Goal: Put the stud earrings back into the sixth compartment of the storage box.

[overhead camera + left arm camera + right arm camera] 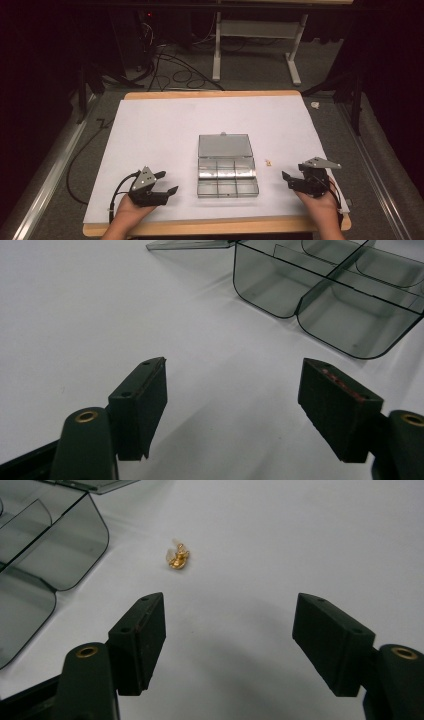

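A small gold trinket (177,557), perhaps an earring though too small to tell for sure, lies loose on the white sheet (165,130) that covers the bench (210,94). It sits just beside the right edge of the clear compartment box (227,176) and touches nothing. The box stands with its lid (223,145) folded flat back behind it, and the compartments appear bare; that open, ready layout suggests the trinket is meant to go into one of them. The right hand-held gripper (295,181) rests low near the bench's right front corner, jaws spread wide and holding nothing. In the right gripper view it aims straight at the trinket, which lies a little ahead of the gap and toward the left jaw, so this looks like the lining-up before a reach. The left hand-held gripper (165,184) waits on the other side of the box, also wide open and empty; its camera looks at the near corner compartments, likely placed to steady the light box if it slides.
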